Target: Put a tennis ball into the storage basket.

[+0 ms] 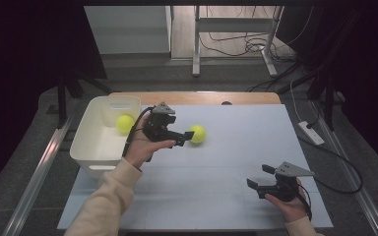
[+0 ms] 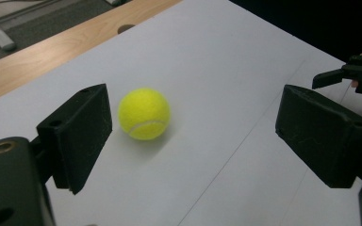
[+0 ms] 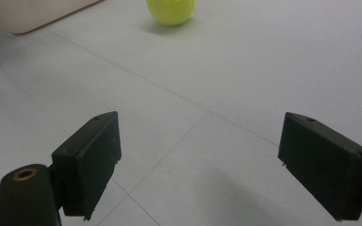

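White table (image 1: 236,162), dark room
Left gripper (image 2: 193,136) gapes wide, empty, near tennis ball (image 2: 144,113); right gripper (image 3: 198,165) likewise wide, empty.

Cream sleeve (image 1: 109,194); black claws (image 1: 181,136) topped with grey triangular plates (image 1: 163,109).

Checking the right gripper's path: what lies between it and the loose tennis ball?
Nothing: bare white table from right gripper to tennis ball, per right gripper view.

High view looks forward and down from above my side; my two tool cameras, low over the tabletop (image 1: 236,162), share one tennis ball (image 2: 144,114).
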`<state>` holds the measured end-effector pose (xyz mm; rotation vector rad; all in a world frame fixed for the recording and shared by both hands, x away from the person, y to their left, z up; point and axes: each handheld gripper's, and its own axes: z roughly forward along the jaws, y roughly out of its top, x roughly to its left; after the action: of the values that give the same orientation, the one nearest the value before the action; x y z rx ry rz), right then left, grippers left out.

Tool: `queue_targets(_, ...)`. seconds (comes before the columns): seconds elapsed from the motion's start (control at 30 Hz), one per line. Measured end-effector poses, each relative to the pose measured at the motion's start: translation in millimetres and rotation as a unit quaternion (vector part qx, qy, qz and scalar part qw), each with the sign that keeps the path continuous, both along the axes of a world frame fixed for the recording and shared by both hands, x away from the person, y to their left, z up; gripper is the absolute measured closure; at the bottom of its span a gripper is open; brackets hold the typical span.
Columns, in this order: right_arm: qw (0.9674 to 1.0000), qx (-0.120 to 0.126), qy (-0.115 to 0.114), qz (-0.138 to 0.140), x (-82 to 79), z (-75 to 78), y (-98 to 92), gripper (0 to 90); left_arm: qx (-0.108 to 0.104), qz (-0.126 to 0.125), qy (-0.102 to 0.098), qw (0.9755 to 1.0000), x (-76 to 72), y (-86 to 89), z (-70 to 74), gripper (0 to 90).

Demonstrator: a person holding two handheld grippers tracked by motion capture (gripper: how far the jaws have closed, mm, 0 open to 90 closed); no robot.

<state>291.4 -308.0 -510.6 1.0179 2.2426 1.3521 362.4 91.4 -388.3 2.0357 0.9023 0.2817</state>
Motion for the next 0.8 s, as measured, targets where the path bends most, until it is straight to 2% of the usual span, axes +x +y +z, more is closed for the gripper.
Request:
queue_targets(0.37,1.0000,0.000,0.000,-0.003,-1.3,-0.3,-1.7,13.9,0.025,0.002,0.018,0.9995,14.1,-15.6,-14.4,11.4)
queue_targets(0.8,1.0000,-0.003,0.001,-0.003,-1.6,-0.6,-1.5,13.9,0.039,0.005,0.032,0.9987,26.8,-25.4,-26.9,11.1)
